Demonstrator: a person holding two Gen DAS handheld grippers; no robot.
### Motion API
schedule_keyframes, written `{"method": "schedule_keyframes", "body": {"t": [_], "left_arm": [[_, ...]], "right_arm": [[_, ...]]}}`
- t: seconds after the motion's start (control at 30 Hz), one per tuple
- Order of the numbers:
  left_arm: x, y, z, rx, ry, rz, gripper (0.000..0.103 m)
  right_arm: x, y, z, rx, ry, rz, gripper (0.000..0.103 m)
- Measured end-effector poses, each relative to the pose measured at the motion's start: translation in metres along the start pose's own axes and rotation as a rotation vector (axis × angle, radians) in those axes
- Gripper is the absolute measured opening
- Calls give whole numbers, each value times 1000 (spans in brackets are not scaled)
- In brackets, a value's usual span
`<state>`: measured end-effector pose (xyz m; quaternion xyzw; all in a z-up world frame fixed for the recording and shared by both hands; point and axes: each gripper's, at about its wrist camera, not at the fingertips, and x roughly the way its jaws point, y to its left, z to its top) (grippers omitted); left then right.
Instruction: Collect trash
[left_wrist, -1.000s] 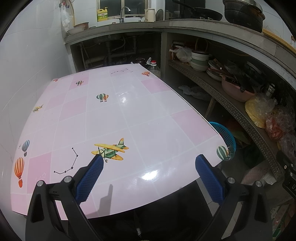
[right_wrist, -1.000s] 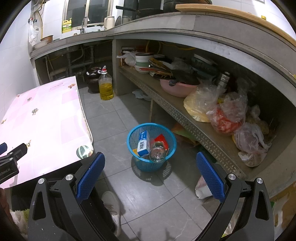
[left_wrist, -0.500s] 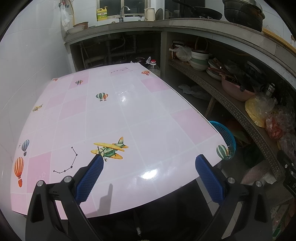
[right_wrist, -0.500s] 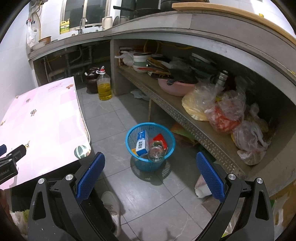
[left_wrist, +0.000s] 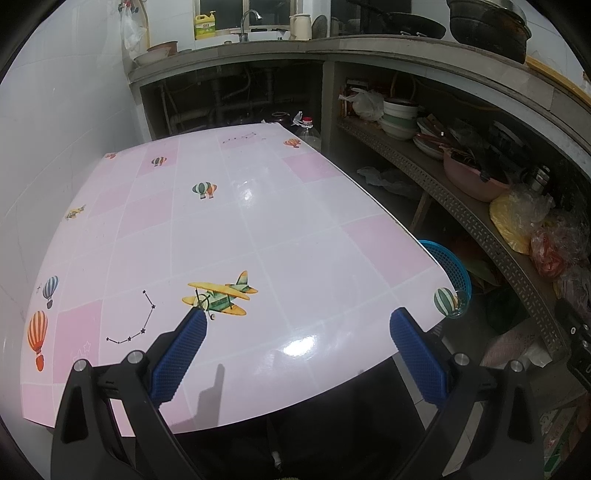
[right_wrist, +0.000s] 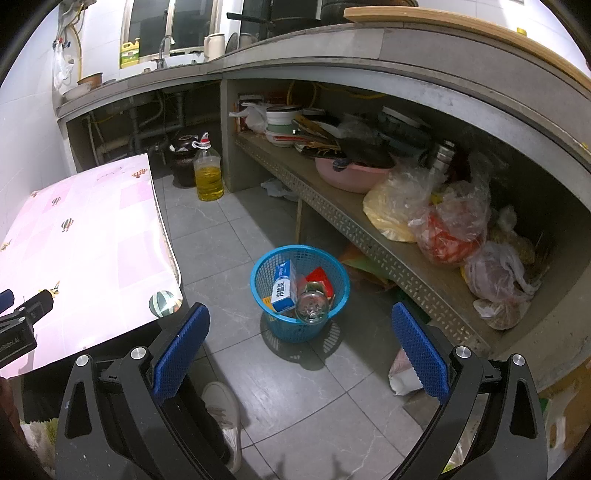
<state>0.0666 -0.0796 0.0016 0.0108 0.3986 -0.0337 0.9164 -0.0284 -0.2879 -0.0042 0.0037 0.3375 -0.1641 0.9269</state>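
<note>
A blue plastic basket (right_wrist: 334, 267) stands on the grey floor tiles beside the table. It holds a blue and white carton (right_wrist: 283, 290), a clear bottle (right_wrist: 312, 304) and a red wrapper (right_wrist: 320, 277). My right gripper (right_wrist: 299, 345) is open and empty, above the floor in front of the basket. My left gripper (left_wrist: 297, 349) is open and empty over the near edge of the pink table (left_wrist: 229, 229), which bears only printed pictures. The basket's rim (left_wrist: 448, 258) shows past the table's right edge in the left wrist view.
A low shelf (right_wrist: 369, 229) with bowls and plastic bags runs along the right. An oil bottle (right_wrist: 208, 173) stands on the floor at the back. A person's white shoe (right_wrist: 223, 410) is under my right gripper. The left gripper's body (right_wrist: 18, 325) shows at the left.
The right wrist view has shifted slightly, the basket sitting a little more to the left and lower. The left gripper has not moved.
</note>
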Motion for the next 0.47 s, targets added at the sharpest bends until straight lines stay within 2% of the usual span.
{"method": "schedule_keyframes", "body": {"t": [0.47], "left_arm": [[2, 1, 0, -8, 19, 0, 97]], "right_arm": [[0, 0, 0, 1, -1, 0, 95]]}}
